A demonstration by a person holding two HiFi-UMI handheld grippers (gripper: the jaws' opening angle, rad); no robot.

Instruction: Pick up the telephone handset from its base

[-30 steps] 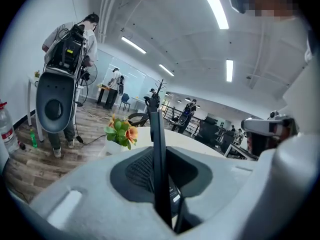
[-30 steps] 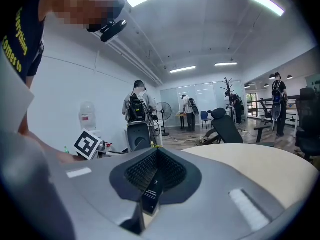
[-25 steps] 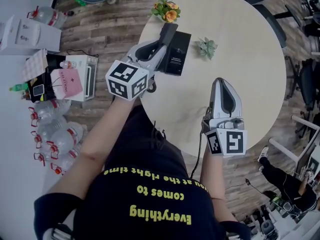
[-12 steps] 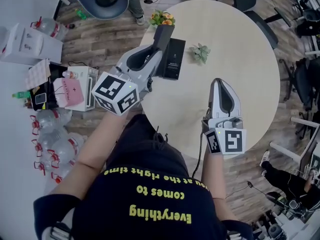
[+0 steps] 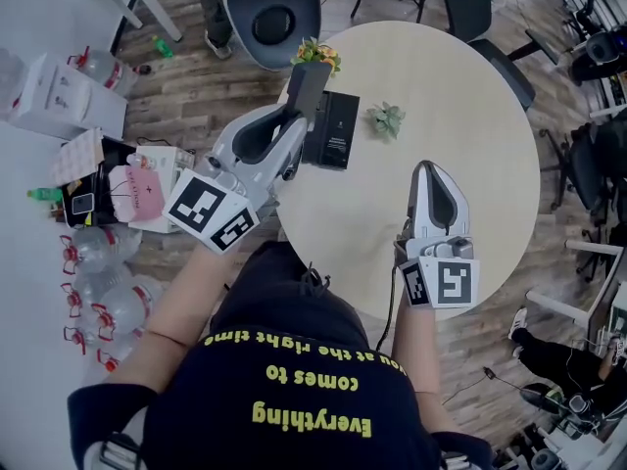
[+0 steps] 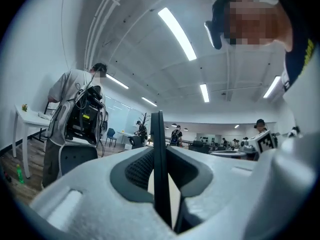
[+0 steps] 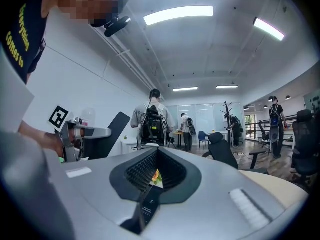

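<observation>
overhead first: the left hand-held gripper was pinching the black telephone handset at its lower end. the handset was off its base and slanted up past the base's left edge, its far end close to the orange flowers. the base lay flat on the round pale surface, with a small green plant just to its right. the right hand-held gripper sat well apart from the base over the near right part of the surface, jaws pressed together and holding nothing.

next, the left gripper view: the left hand-held gripper looked out level across the room, and the handset stood edge-on between its jaws as a thin dark slab. both pads were clamped against it.

lastly, the right gripper view: the right hand-held gripper had its jaws pressed together with nothing between them. through the notch below the tips, part of the base and the flowers showed. off to the left, the handset rose at a slant from the other hand-held gripper.
</observation>
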